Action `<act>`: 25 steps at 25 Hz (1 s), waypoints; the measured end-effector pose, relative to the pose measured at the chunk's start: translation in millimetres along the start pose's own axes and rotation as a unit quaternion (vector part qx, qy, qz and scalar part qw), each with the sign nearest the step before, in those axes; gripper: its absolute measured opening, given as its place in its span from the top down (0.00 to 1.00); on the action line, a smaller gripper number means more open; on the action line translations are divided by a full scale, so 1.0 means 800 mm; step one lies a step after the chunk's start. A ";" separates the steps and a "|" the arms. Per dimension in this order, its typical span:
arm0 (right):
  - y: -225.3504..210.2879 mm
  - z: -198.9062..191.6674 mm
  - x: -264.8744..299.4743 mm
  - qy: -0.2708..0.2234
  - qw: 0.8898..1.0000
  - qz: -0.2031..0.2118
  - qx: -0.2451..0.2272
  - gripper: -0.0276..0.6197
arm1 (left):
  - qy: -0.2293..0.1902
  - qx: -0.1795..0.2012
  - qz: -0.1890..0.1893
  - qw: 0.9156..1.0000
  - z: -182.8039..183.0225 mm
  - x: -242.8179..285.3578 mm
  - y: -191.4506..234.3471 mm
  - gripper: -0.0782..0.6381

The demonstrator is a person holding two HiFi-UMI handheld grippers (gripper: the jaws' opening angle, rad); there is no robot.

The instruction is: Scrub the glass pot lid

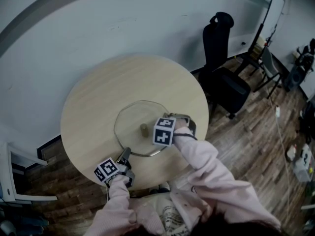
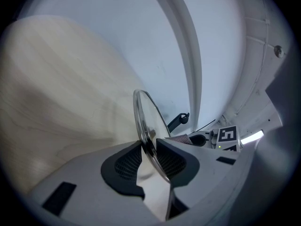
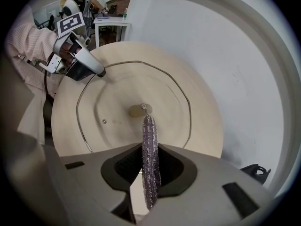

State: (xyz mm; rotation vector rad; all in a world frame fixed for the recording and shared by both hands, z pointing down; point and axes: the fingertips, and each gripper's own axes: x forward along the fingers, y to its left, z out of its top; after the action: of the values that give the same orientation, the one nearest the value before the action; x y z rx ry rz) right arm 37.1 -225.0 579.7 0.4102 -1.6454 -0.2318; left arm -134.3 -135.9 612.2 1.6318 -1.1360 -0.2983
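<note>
Scrubbing looks like the step in hand, and I judge it to be at or near its start. The glass lid lies knob-up around the middle of the round wooden surface. My left tongs pinch its near rim, one pad on each face of the glass and the metal edge band running between them, so that side is anchored. My right tongs are pressed together on a silvery mesh scouring pad. It stands on edge between the pads and sticks out past the tips, aimed steeply down at the lid. Seen along the right tongs, the pad's free end sits just beside the small knob at the lid's centre. I cannot tell whether it is already touching the glass.

The next move, as I see it, calls for bringing the pad onto the glass if it is not there, then stroking it around the knob and out toward the rim. Pressure should be modest, since the lid is steadied at one edge only. A hard push on the far side could make it pivot or slide in the left grip. The pad is floppy, so I would lay it over onto its broad face.
</note>
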 end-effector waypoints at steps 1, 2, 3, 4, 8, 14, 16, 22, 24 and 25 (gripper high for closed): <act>0.001 0.000 -0.001 0.000 1.000 0.000 0.000 0.83 | 0.001 -0.001 0.000 1.000 -0.001 0.000 0.001 0.74; 0.001 0.001 -0.001 0.000 1.000 -0.001 0.000 0.83 | 0.002 -0.001 0.001 1.000 -0.001 0.000 0.001 0.74; 0.002 0.002 -0.002 0.000 1.000 -0.001 -0.002 0.83 | 0.002 -0.001 0.001 1.000 -0.001 0.000 0.002 0.74; 0.003 0.003 -0.003 0.001 1.000 -0.002 -0.005 0.83 | 0.002 -0.002 0.001 1.000 -0.001 0.000 0.003 0.74; 0.014 0.005 -0.003 0.008 1.000 -0.003 -0.024 0.83 | 0.001 -0.002 0.000 1.000 -0.001 -0.001 0.004 0.74; 0.026 0.013 -0.008 0.001 0.999 0.004 -0.032 0.83 | 0.001 -0.004 -0.001 1.000 -0.001 -0.001 0.003 0.74; 0.030 0.016 -0.010 -0.002 1.000 0.008 -0.030 0.83 | 0.002 -0.004 -0.001 1.000 -0.002 0.000 0.003 0.74; 0.034 0.017 -0.012 -0.004 1.000 0.014 -0.025 0.83 | 0.004 -0.005 -0.002 1.000 -0.002 0.002 0.003 0.74; 0.037 0.018 -0.013 -0.004 1.000 0.016 -0.026 0.83 | 0.005 -0.005 -0.002 1.000 -0.002 0.002 0.003 0.74; 0.039 0.018 -0.013 -0.003 0.999 0.017 -0.027 0.83 | 0.005 -0.005 -0.002 1.000 -0.002 0.002 0.004 0.74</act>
State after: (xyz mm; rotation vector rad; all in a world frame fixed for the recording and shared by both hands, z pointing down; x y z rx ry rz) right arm 19.4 -193.8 580.0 0.3405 -1.6477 -0.2519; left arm -134.3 -136.3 615.6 1.6261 -1.1219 -0.2978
